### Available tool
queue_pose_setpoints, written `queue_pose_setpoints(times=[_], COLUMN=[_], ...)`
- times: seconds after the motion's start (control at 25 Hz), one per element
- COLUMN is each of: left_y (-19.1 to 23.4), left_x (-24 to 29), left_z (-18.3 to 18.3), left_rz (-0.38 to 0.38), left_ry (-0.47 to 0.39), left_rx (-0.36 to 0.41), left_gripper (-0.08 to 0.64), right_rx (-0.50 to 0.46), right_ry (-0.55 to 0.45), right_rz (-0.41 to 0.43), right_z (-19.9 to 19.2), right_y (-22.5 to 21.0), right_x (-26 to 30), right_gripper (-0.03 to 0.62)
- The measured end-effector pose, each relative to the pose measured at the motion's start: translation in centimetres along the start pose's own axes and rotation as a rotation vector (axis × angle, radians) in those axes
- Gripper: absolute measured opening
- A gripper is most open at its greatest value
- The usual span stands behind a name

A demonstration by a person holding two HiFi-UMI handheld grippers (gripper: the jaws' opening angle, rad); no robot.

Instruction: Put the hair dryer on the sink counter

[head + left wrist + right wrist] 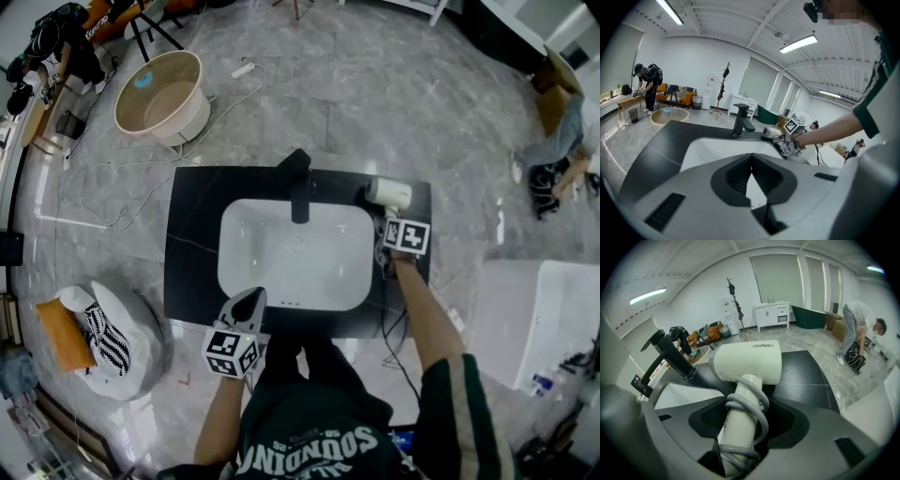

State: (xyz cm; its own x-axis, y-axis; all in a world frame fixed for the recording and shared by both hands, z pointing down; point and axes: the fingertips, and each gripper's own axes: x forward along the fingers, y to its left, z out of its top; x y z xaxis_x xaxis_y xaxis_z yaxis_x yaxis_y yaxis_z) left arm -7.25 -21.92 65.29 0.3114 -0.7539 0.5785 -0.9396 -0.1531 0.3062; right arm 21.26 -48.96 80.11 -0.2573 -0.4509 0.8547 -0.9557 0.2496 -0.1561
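A white hair dryer (388, 193) (747, 362), grey cord wound round its handle, sits in my right gripper (389, 217) (740, 427), which is shut on that handle. It hovers over the back right corner of the black sink counter (192, 234) (806, 371); whether it touches the top I cannot tell. The black faucet (298, 183) (670, 352) stands just left of it, behind the white basin (291, 272). My left gripper (246, 305) (751, 161) is shut on nothing at the counter's front edge. From the left gripper view the dryer (768, 132) shows beyond the faucet (740, 119).
A round beige tub (161, 94) stands on the floor behind the counter, with loose cables around it. A white bag (117, 337) lies at the left. A white bathtub (539, 319) stands at the right, and a person (562, 141) bends over at the far right.
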Motion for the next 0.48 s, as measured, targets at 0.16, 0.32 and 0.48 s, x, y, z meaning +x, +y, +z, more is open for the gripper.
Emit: queue_pose_setpoints(times=[0.16, 0.32, 0.48], left_y=[0.1, 0.1, -0.1], left_x=[0.0, 0.1, 0.4], left_z=[0.0, 0.1, 0.9], left_rz=[-0.014, -0.037, -0.063], left_ry=[0.003, 0.003, -0.007], left_rx=[0.001, 0.010, 0.029], left_gripper=[0.000, 0.000, 0.000], right_rx=[-0.034, -0.053, -0.038], right_ry=[-0.001, -0.001, -0.055], right_rz=[-0.005, -0.034, -0.045], right_z=[0.2, 0.2, 0.2], right_y=[0.9, 0.4, 0.3], right_x=[-0.5, -1.5, -3.7], right_gripper=[0.247, 0.247, 0.247])
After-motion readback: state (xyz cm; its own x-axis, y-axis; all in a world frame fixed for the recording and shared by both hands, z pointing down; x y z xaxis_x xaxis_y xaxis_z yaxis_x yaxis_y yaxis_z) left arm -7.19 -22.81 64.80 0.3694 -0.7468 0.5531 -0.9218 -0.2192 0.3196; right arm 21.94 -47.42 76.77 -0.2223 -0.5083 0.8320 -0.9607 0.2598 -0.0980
